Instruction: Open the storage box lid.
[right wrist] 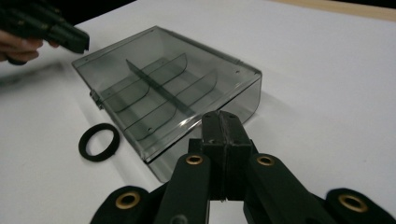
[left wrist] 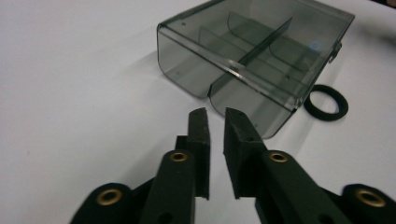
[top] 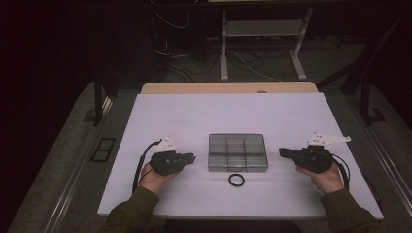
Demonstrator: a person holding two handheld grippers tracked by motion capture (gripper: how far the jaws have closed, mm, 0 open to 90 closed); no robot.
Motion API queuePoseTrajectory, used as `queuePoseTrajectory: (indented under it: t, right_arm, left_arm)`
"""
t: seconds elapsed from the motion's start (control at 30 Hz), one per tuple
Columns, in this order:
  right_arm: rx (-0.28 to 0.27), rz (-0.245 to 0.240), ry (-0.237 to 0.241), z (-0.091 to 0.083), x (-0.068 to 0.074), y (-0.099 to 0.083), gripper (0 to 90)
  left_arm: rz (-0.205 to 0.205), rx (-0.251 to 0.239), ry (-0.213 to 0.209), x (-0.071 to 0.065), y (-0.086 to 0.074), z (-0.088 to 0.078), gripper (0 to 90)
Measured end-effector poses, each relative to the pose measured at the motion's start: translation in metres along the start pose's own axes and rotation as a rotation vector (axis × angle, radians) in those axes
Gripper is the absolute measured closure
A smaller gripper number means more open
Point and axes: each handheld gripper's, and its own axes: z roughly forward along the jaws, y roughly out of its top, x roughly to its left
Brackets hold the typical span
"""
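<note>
A smoky clear box (top: pixel 238 152) with a shut lid and divided compartments lies at the middle of the white table (top: pixel 194 116). A black ring (top: pixel 236 180) lies flat just in front of it. My left gripper (top: pixel 192 157) points at the box's left side, a little short of it. In the left gripper view its jaws (left wrist: pixel 215 114) stand nearly together with a narrow gap and nothing between them, the box (left wrist: pixel 252 51) and ring (left wrist: pixel 326 102) beyond. My right gripper (top: pixel 282 152) points at the box's right side, its jaws (right wrist: pixel 220 116) pressed together and empty, close to the box (right wrist: pixel 163 93).
A wooden edge (top: pixel 228 88) shows behind the white table top. Metal desk legs and cables stand on the dark floor beyond. In the right gripper view the ring (right wrist: pixel 98 142) lies left of the box, and the left gripper (right wrist: pixel 84 44) shows at the top left.
</note>
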Motion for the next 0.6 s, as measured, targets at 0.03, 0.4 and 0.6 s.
queuePoseTrajectory:
  t: [0.03,0.4,0.6]
  right_arm:
    - [0.004,0.005,0.006,0.0,0.001,-0.001,89.3]
    - [0.02,-0.003,0.029,0.004,0.008,-0.009,89.3]
    - [0.041,-0.001,0.044,0.008,0.01,-0.014,89.3]
  left_arm:
    - [-0.004,0.001,-0.01,0.001,0.002,0.001,85.3]
    - [0.014,0.004,-0.049,0.002,0.014,0.015,88.8]
    - [0.036,0.031,-0.086,-0.006,0.011,0.023,88.8]
